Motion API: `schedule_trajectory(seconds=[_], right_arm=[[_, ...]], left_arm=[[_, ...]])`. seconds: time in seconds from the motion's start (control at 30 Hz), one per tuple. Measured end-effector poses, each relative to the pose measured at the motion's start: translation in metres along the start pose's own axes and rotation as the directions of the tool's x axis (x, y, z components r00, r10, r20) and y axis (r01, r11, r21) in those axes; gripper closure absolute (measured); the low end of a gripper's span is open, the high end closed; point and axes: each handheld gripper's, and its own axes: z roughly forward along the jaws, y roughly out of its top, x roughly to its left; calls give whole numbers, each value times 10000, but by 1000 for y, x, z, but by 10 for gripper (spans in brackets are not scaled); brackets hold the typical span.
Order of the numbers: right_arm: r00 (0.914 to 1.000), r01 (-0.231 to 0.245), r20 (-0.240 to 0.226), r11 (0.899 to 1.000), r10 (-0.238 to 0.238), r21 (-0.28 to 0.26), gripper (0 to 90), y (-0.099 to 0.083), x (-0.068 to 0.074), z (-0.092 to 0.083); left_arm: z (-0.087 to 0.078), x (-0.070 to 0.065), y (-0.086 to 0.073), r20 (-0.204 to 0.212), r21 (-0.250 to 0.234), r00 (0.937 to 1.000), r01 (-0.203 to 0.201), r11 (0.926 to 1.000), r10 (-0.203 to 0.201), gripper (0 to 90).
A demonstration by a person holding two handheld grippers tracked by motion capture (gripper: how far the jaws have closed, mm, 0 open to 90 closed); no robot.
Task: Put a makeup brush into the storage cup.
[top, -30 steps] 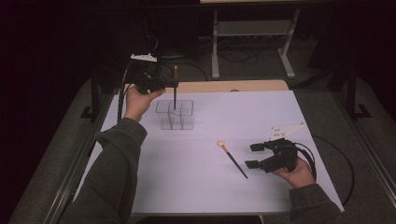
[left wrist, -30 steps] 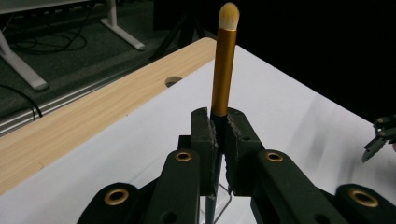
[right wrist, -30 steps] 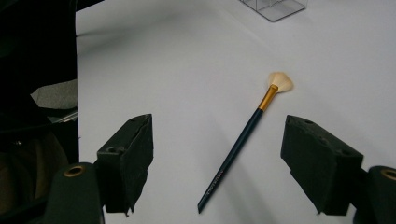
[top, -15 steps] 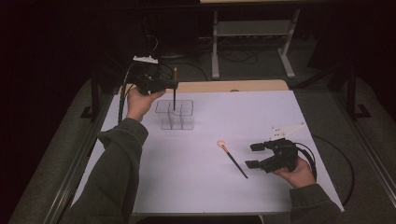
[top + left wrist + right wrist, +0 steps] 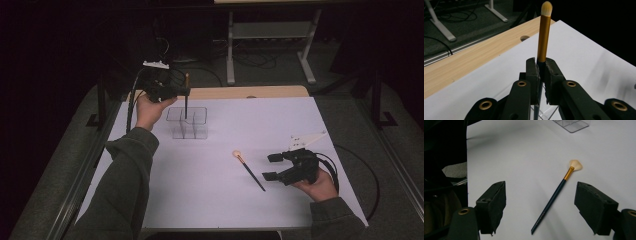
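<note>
Landmark: the clear divided box (image 5: 189,123) on the white sheet (image 5: 220,200) over the counter (image 5: 250,92).

Nearest the person, right of the box and well apart from it: right claw (image 5: 270,167), held in the right hand (image 5: 315,184), low at the sheet. Jaws spread wide, nothing between the pads. In the right gripper view the right claw (image 5: 540,207) frames the fan brush without touching it.

Fan brush (image 5: 248,170) lies flat on the sheet between the box and the right claw, bristles toward the box, dark handle toward the person. In the right gripper view the fan brush (image 5: 556,193) is seen with a gold ferrule.

At the box: left claw (image 5: 185,91), in the left hand (image 5: 150,110), held above it, clamped tight on a gold-ferruled brush (image 5: 186,100). Brush upright, bristles up, lower end dipping into a rear compartment; which one, unclear. The left gripper view shows the left claw (image 5: 541,72) pinching the brush (image 5: 544,37) just below the ferrule.
</note>
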Motion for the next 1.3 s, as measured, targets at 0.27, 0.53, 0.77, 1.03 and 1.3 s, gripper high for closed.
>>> schedule_trajectory(seconds=[0.27, 0.53, 0.77, 1.03, 1.3], right_arm=[[10000, 25, -32, 10000, -25, 1, 244, 0, 0, 1], [9999, 33, -103, 10000, -32, 54, 244, 0, 0, 2], [9999, 26, -103, 10000, -26, 10, 244, 0, 0, 1], [9999, 18, -108, 10000, -18, 8, 244, 0, 0, 1], [9999, 14, -107, 10000, -14, -13, 243, 0, 0, 0]], left_arm=[[1, 8, -10, -5, 4, 9995, 331, 9995, -331, 823], [4, 8, -15, 8, 101, 9994, 359, 9993, -359, 822], [7, 7, -19, -58, 248, 9995, 326, 9992, -325, 821], [13, 7, -25, -75, 441, 9993, 366, 9984, -363, 820], [16, 5, -28, -92, 700, 9997, 217, 9973, -211, 818]])
